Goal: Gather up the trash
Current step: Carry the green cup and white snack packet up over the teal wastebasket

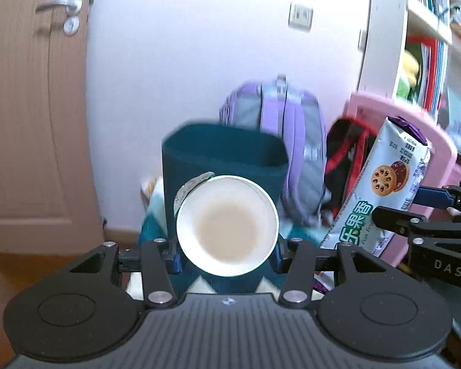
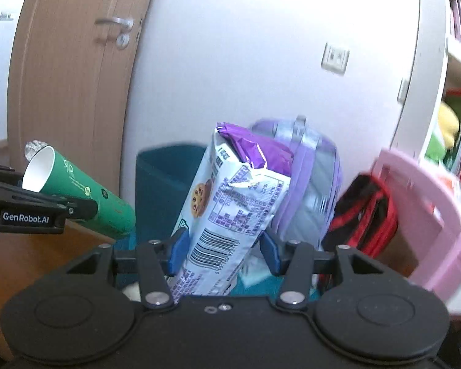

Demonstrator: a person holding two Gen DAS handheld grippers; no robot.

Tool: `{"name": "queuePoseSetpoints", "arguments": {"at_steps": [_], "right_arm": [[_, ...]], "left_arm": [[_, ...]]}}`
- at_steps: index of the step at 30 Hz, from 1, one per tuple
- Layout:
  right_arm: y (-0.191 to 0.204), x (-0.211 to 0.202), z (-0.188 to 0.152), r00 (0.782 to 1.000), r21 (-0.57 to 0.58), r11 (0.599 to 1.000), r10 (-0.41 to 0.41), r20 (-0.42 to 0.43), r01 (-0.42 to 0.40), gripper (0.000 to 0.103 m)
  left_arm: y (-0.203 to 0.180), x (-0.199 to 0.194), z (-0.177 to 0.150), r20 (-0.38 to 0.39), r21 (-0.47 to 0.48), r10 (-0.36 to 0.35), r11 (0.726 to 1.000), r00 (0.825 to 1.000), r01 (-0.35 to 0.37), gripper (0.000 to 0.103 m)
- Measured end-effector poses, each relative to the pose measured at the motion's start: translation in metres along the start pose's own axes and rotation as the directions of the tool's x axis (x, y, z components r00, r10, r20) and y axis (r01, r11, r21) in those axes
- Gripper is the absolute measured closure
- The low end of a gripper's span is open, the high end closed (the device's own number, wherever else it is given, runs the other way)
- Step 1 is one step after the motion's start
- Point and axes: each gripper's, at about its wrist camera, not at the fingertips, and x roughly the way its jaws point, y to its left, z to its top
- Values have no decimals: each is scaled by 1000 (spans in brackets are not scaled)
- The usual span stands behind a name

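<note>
My left gripper (image 1: 227, 253) is shut on a green paper cup (image 1: 227, 226), whose white open mouth faces the camera; the cup also shows in the right wrist view (image 2: 86, 193), tilted, with a bit of foil at its rim. My right gripper (image 2: 222, 247) is shut on a white and purple cookie wrapper (image 2: 230, 203), held upright; the wrapper also shows in the left wrist view (image 1: 381, 190). A dark teal trash bin (image 1: 224, 153) stands open just beyond both grippers, against the wall; it also shows in the right wrist view (image 2: 166, 184).
A purple backpack (image 1: 285, 129) leans on the wall behind the bin. A red and black bag (image 2: 365, 215) and a pink chair (image 2: 430, 215) stand to the right, below a white bookshelf (image 2: 439, 77). A wooden door (image 1: 30, 107) is on the left.
</note>
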Motion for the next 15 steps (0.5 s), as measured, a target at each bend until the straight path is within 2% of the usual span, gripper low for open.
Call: {"name": "queuePoseSetpoints", "arguments": {"at_steps": [2, 7, 12, 15], "right_arm": [[-2, 6, 19, 1000, -10, 1000, -12, 29, 12, 54], [-6, 19, 60, 995, -16, 999, -33, 91, 35, 54], [-9, 48, 92, 991, -26, 998, -49, 125, 53, 54], [-9, 72, 99, 991, -32, 998, -55, 123, 60, 54]], "left_arm": [[0, 0, 21, 47, 10, -11, 1000, 999, 11, 55], [9, 7, 62, 95, 27, -16, 1000, 995, 14, 55], [14, 34, 99, 88, 23, -30, 999, 996, 28, 55], [20, 55, 113, 75, 10, -30, 1000, 997, 29, 55]]}}
